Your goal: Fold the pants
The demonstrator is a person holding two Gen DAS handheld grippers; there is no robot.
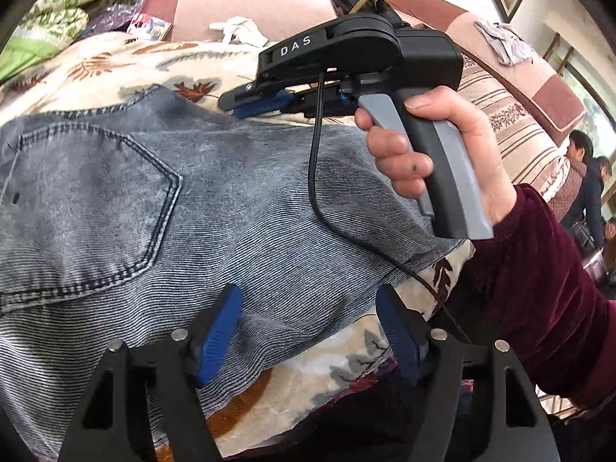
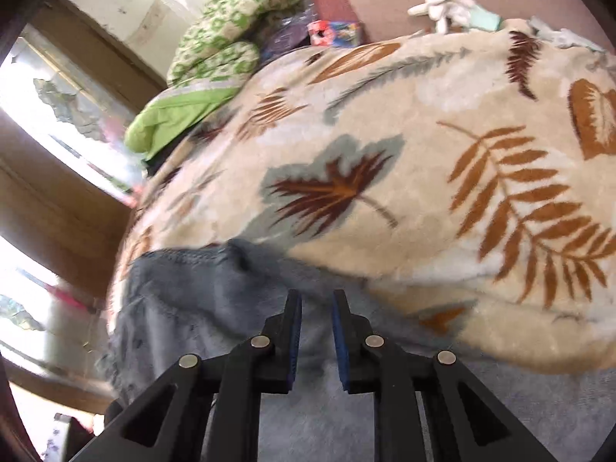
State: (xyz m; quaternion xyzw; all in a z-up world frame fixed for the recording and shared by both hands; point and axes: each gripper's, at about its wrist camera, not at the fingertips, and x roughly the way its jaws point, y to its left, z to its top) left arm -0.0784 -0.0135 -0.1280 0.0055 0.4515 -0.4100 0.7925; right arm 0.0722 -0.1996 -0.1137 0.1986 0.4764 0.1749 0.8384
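Observation:
Grey-blue jeans (image 1: pixel 231 211) lie flat on a leaf-print blanket (image 1: pixel 115 65), back pocket (image 1: pixel 96 192) facing up. My left gripper (image 1: pixel 308 327) is open over the near edge of the jeans, one blue pad above the denim and the other above the blanket, with nothing pinched. A hand (image 1: pixel 442 146) holds my right gripper (image 1: pixel 238 106) at the far edge of the jeans. In the right wrist view that gripper (image 2: pixel 317 327) has its pads nearly together, with denim (image 2: pixel 184 308) filling the narrow gap and bunched just ahead of the tips.
A green patterned quilt (image 2: pixel 223 38) and small packets are piled at the blanket's (image 2: pixel 423 154) far left. White cloth (image 1: pixel 242 29) lies at the back. A striped sofa back (image 1: pixel 519 123) runs along the right, with people (image 1: pixel 581 177) beyond it. A black cable (image 1: pixel 319 192) hangs across the jeans.

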